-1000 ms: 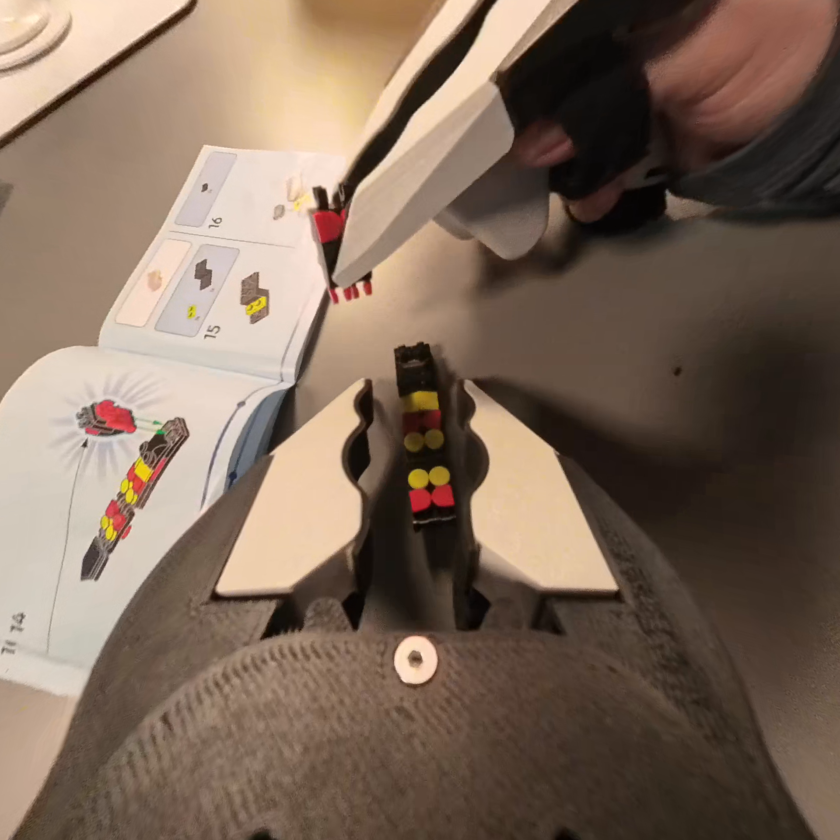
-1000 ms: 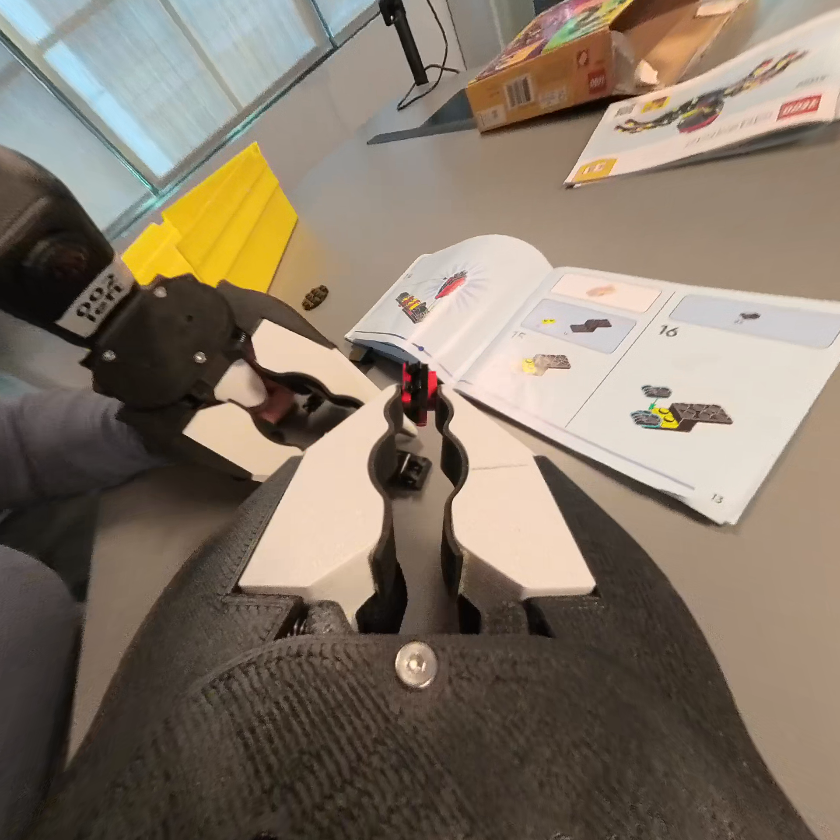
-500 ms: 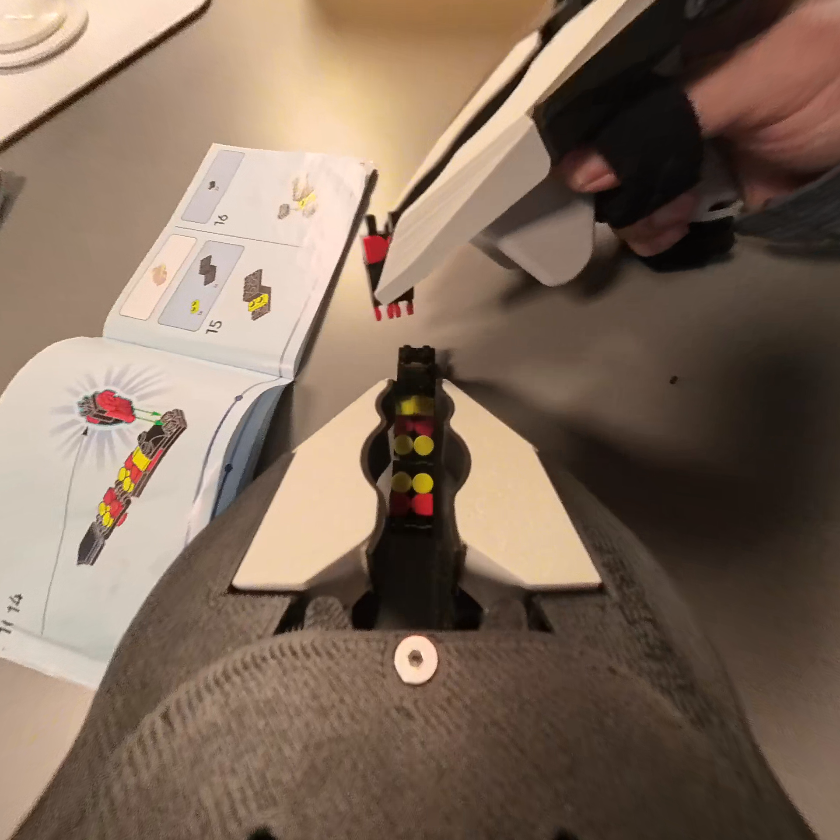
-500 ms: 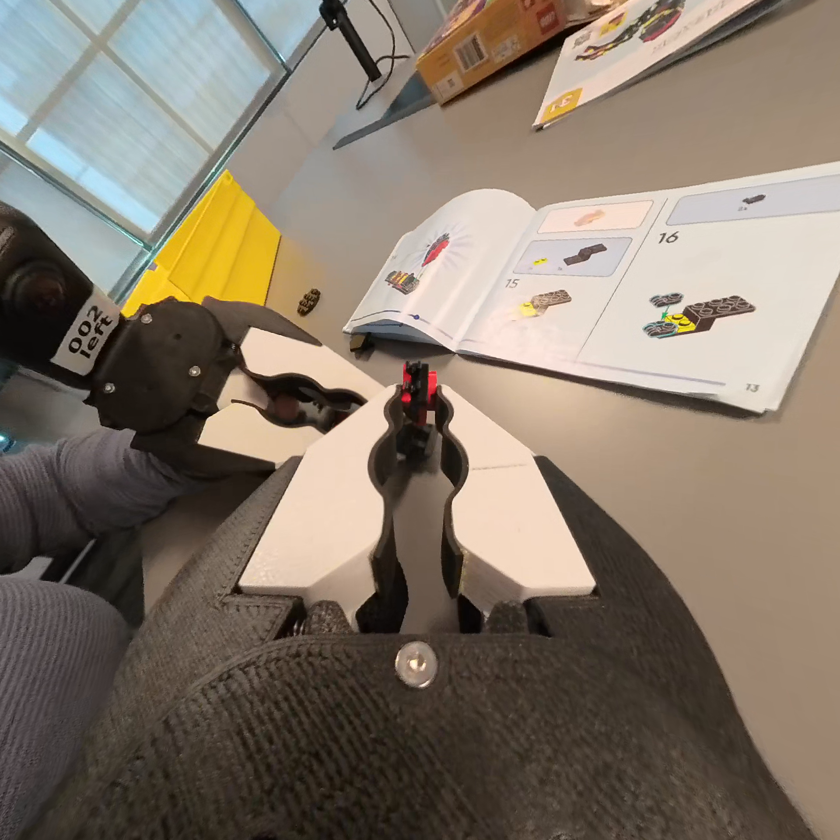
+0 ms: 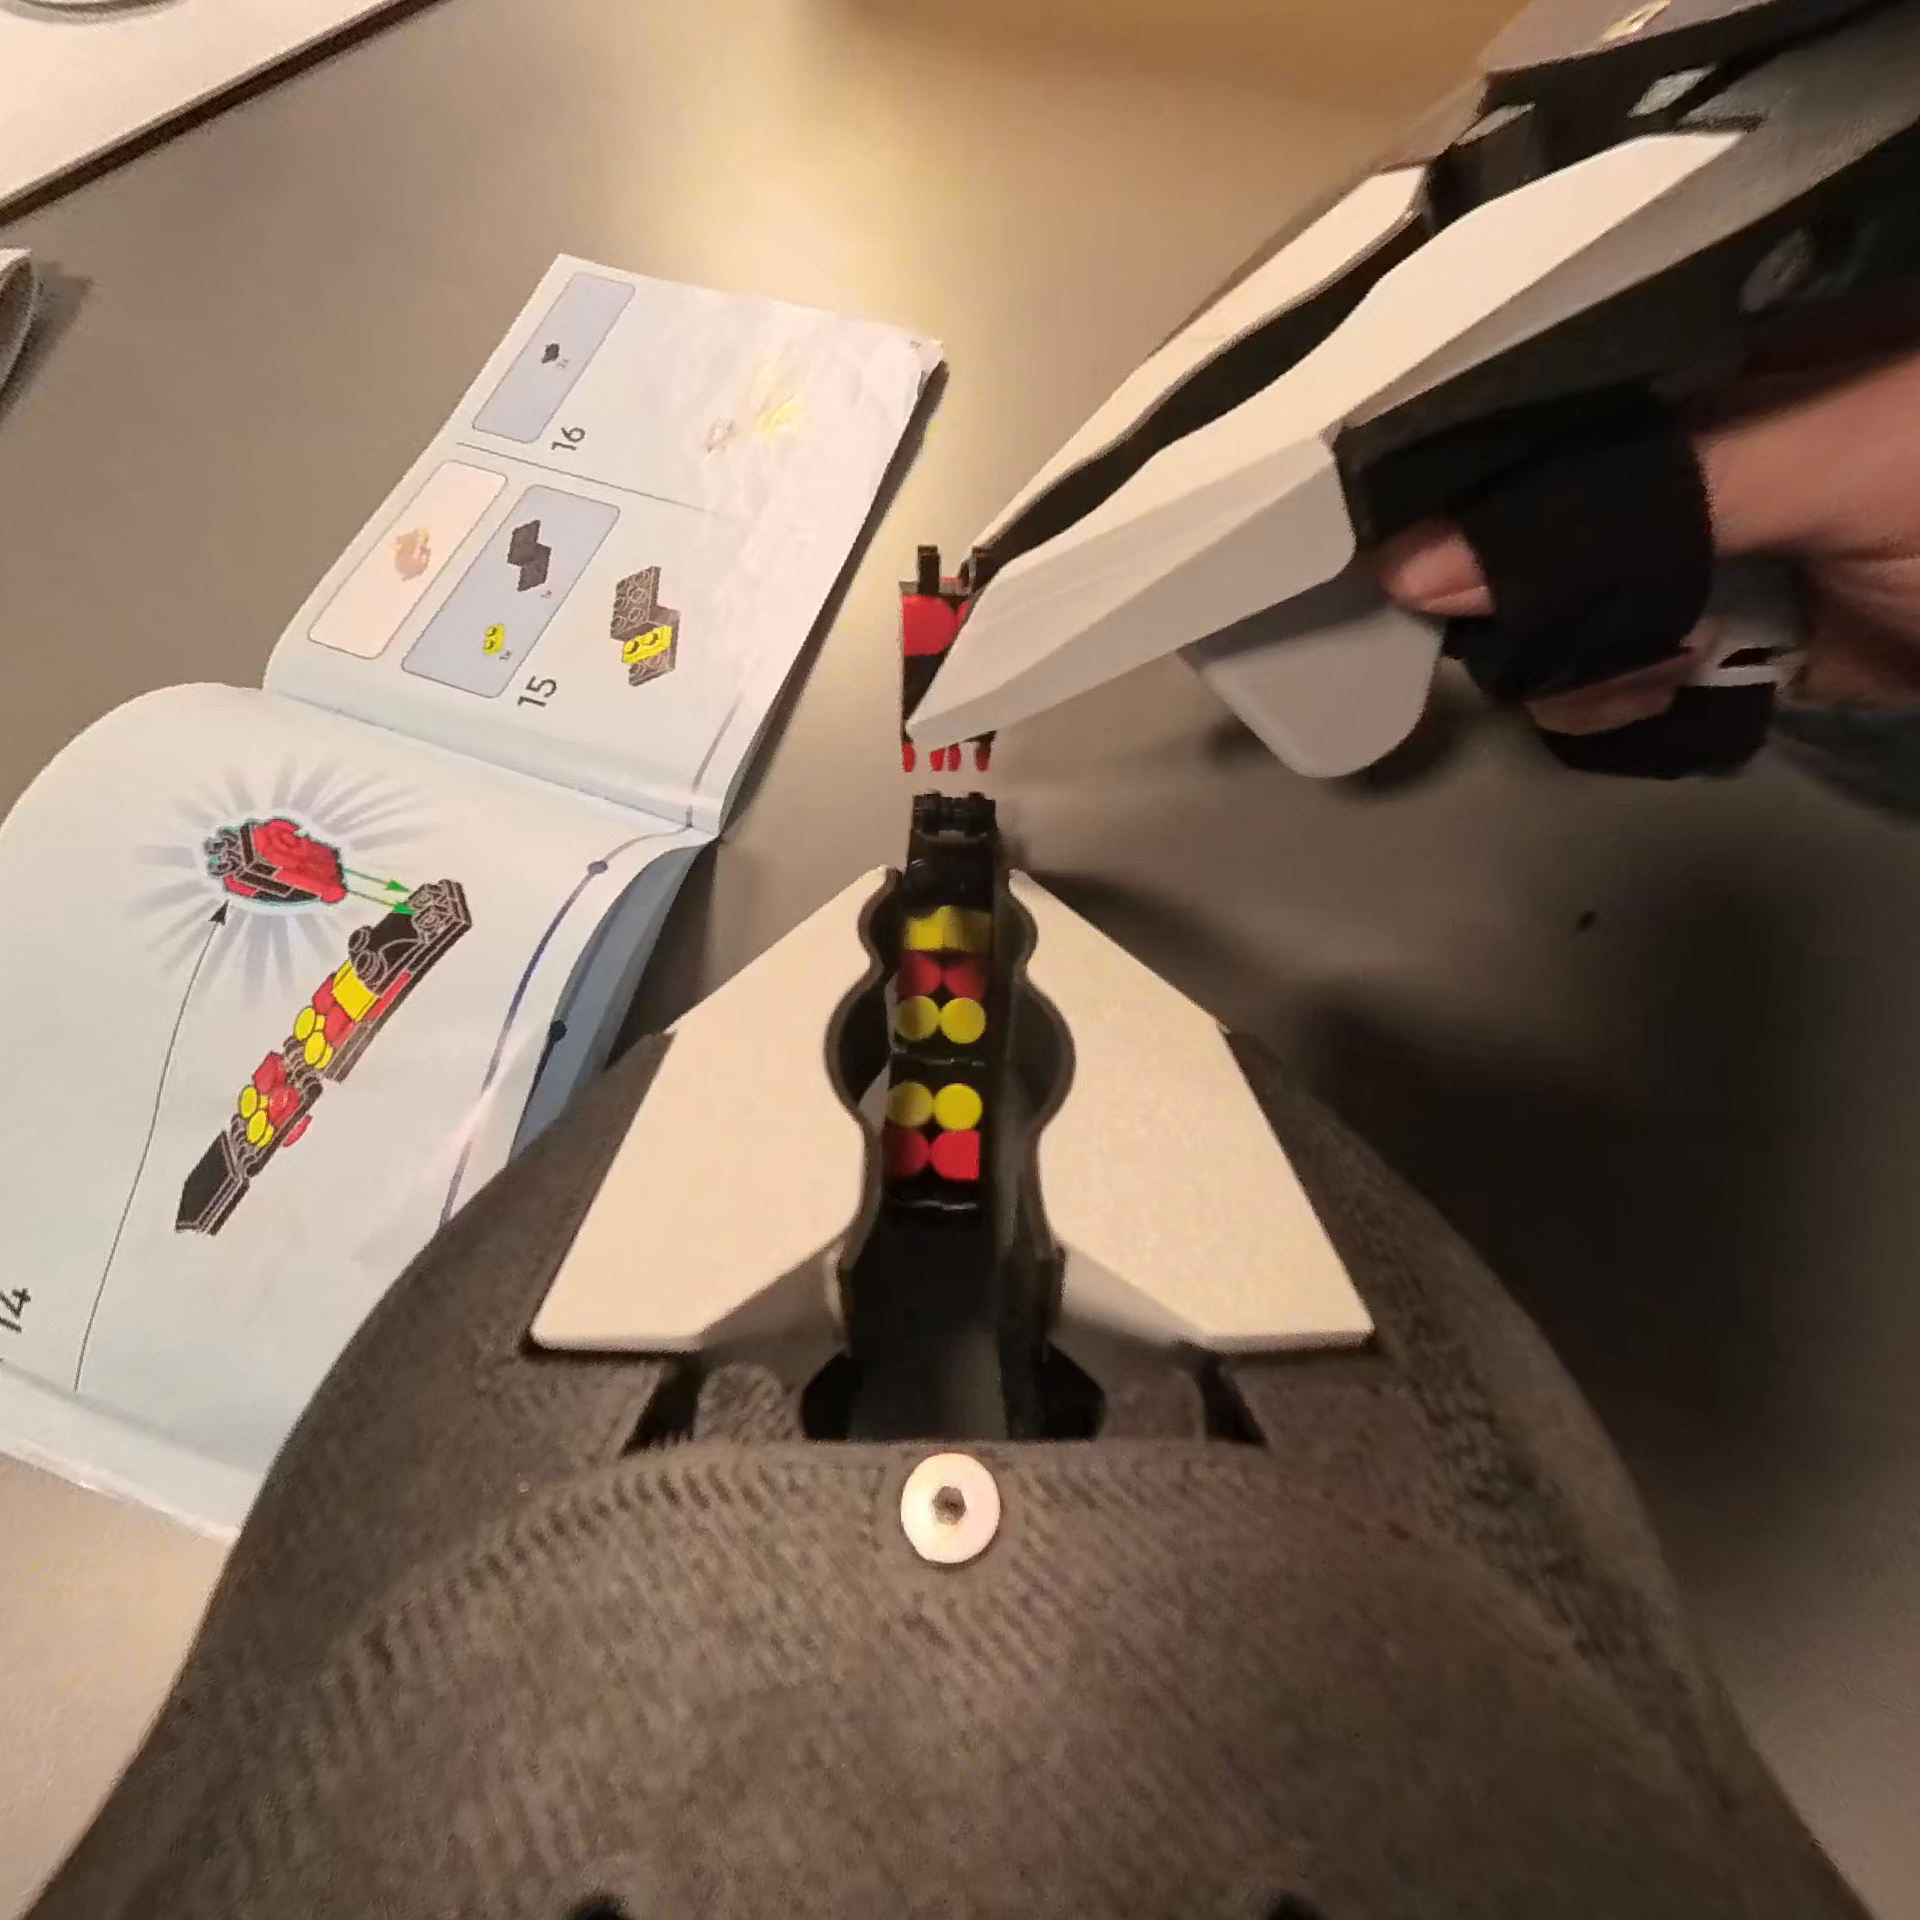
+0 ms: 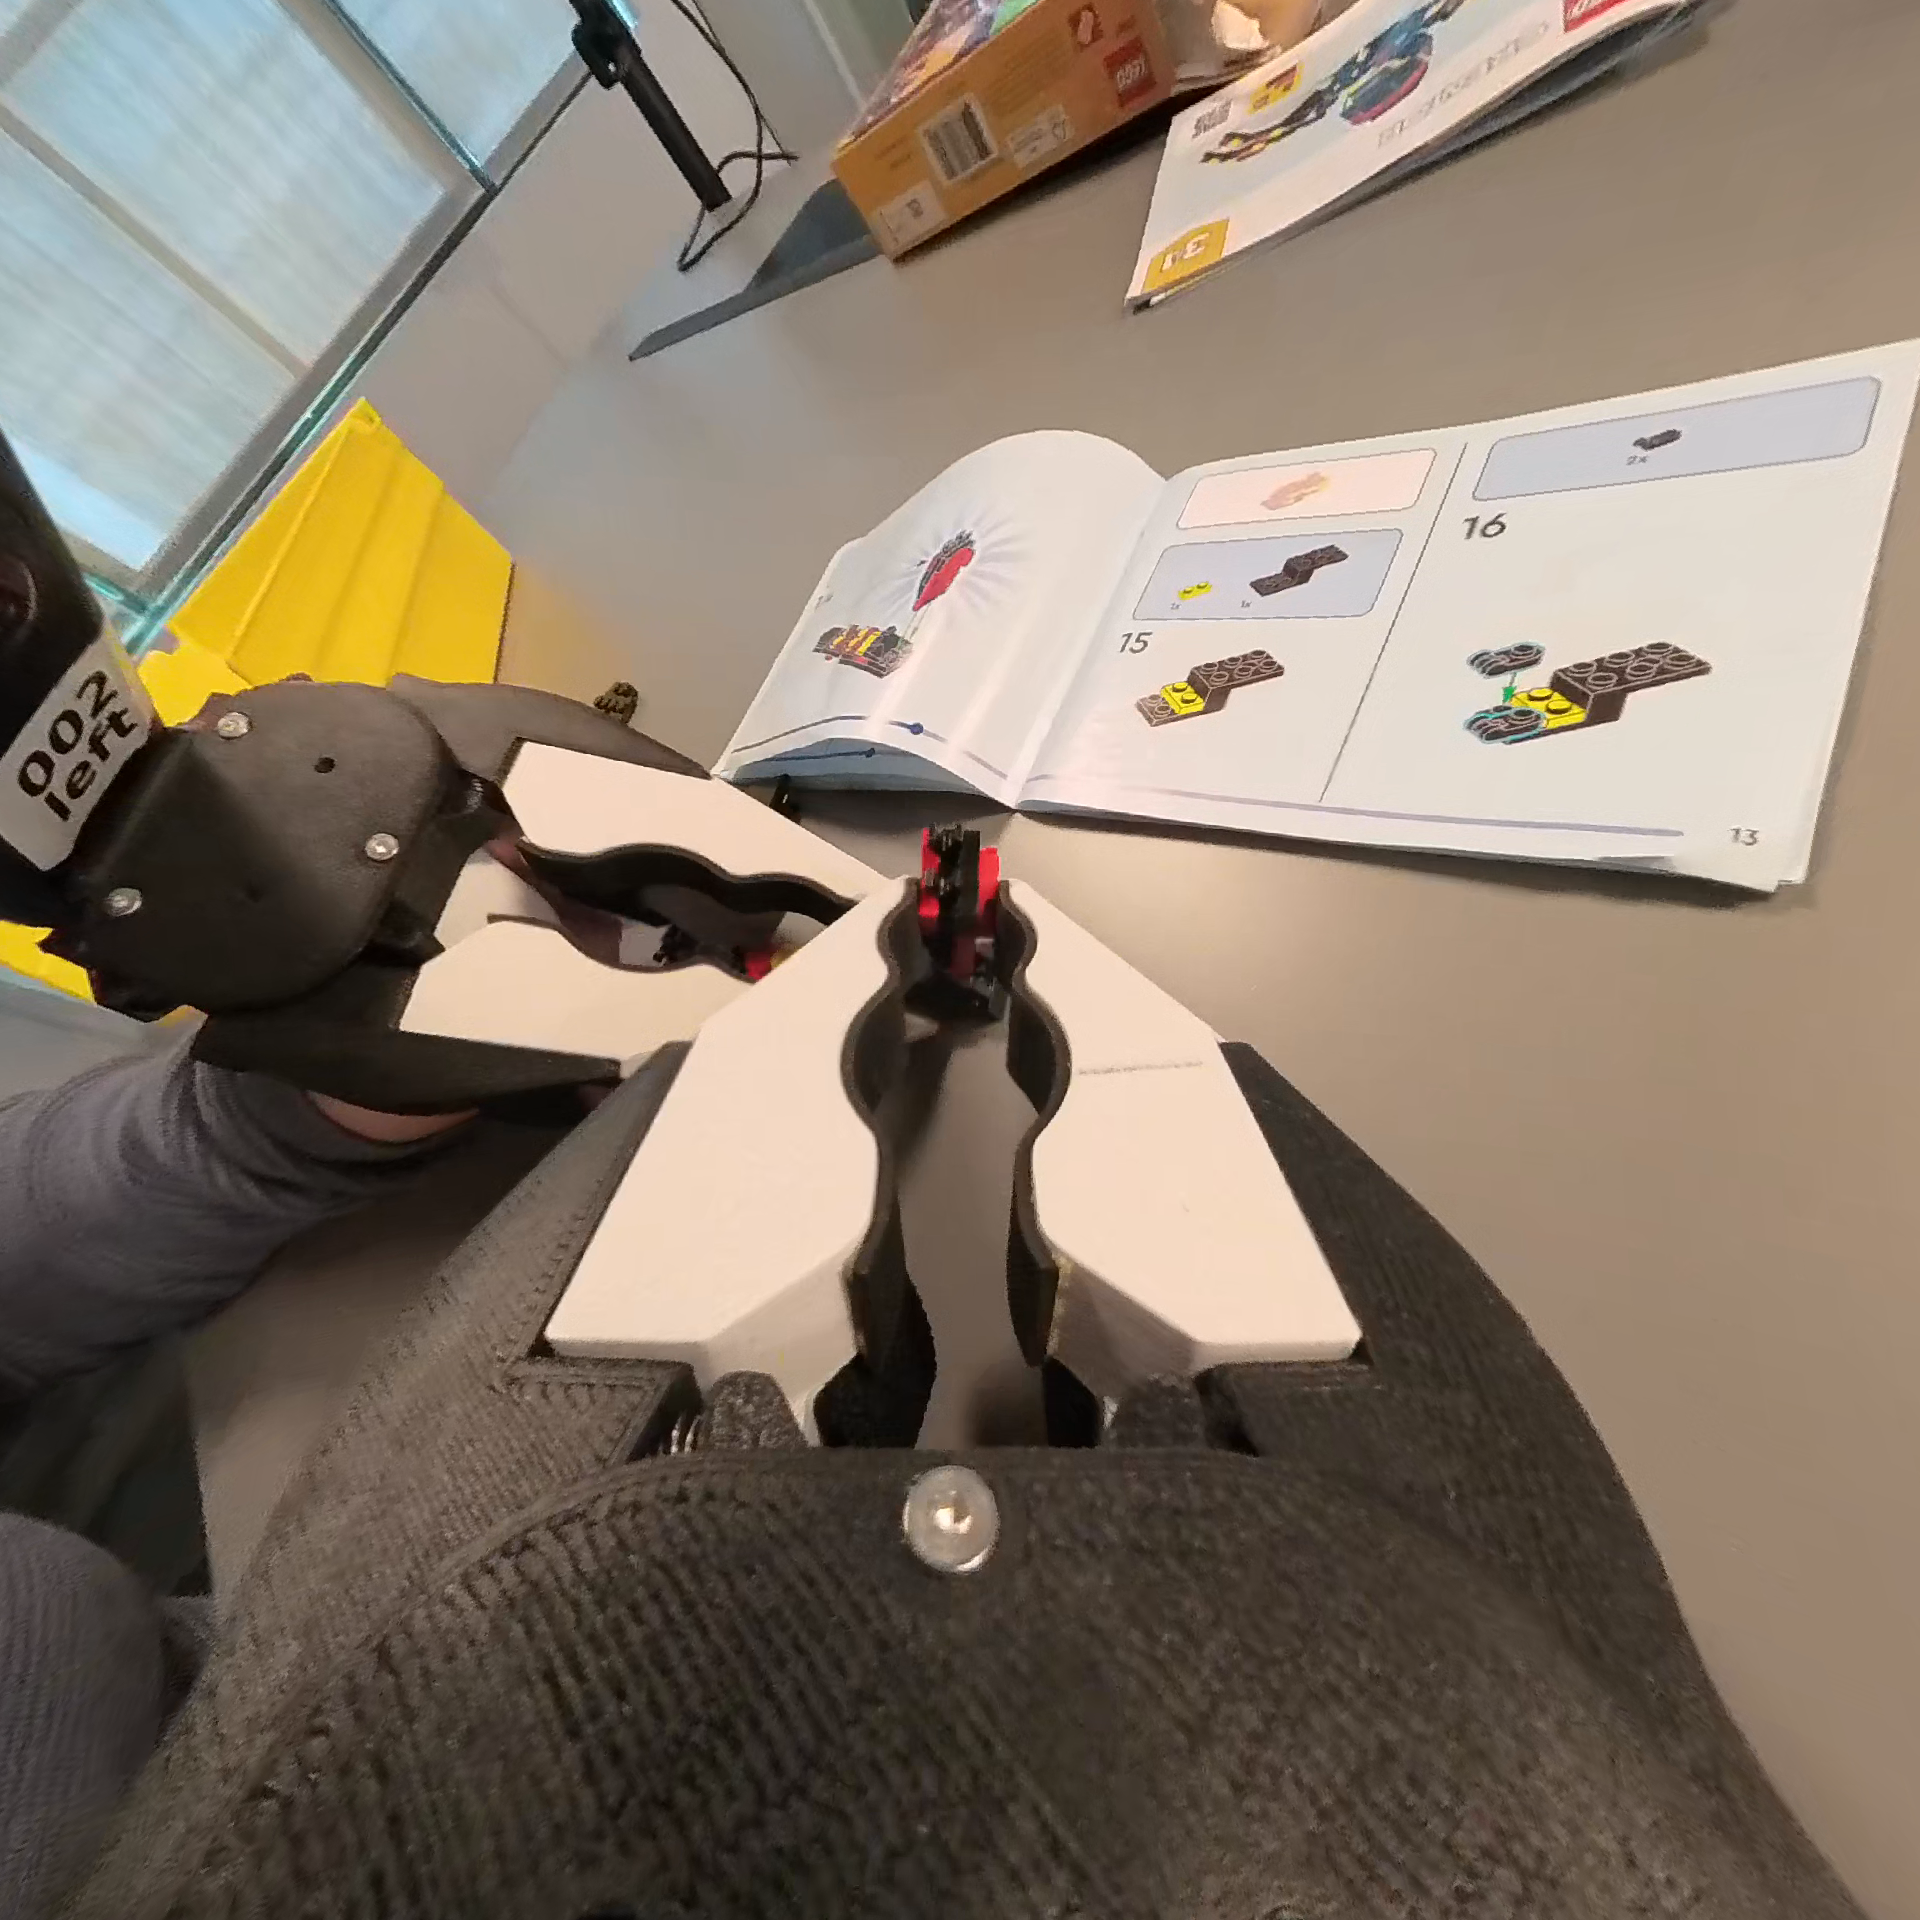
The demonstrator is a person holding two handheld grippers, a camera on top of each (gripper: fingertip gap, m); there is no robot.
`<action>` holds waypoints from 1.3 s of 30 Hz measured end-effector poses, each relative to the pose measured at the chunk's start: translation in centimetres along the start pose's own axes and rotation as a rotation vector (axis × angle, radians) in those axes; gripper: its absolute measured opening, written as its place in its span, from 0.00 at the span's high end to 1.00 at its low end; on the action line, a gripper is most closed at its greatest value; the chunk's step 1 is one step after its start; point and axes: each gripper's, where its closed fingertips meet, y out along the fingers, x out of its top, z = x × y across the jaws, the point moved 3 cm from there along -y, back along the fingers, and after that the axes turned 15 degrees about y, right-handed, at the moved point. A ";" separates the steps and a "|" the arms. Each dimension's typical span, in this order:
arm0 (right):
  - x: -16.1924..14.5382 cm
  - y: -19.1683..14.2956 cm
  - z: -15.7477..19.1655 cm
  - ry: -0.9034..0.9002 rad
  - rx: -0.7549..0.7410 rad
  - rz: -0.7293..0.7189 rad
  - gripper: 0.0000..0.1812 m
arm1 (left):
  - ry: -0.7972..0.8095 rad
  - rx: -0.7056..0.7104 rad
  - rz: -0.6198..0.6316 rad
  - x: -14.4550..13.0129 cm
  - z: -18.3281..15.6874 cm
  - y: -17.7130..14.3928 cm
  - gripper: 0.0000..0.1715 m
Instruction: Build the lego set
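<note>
**Two halves lined up, a small gap left to close**

In the left wrist view, the left gripper [image 5: 948, 883] sits at the centre of the frame with its jaws clamped along the sides of the long black strip [image 5: 940, 1049]. The strip's red and yellow studs face up, and its bare black end pokes out past the fingertips, presumably so that end stays free to take a part. Just above it in the frame, the right gripper [image 5: 951, 665] reaches in from the upper right, jaws pressed together on the small red-and-black piece [image 5: 930, 634]. That piece hangs over the strip's exposed end, close but apart.

The right wrist view shows the same piece [image 6: 956, 914] pinched at the tips in mid-frame. The open instruction booklet [image 5: 582, 582] lies at the left on the grey table [image 5: 1455, 1039]; its page pictures a red cluster going onto a strip's end. I'd judge the hold is meant for pressing the piece straight down.
</note>
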 end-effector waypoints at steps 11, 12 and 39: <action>0.1 -0.2 -0.1 0.006 0.008 -0.008 0.94 | 0.015 -0.052 -0.002 -0.6 -0.5 -0.7 0.81; 0.0 -0.2 -0.1 0.006 0.006 -0.003 0.94 | 0.018 -0.053 -0.003 -0.5 -0.4 -0.7 0.85; -0.7 -0.2 -0.2 -0.102 -0.195 -0.039 0.94 | -0.002 -0.014 -0.044 0.4 -0.2 -0.5 0.91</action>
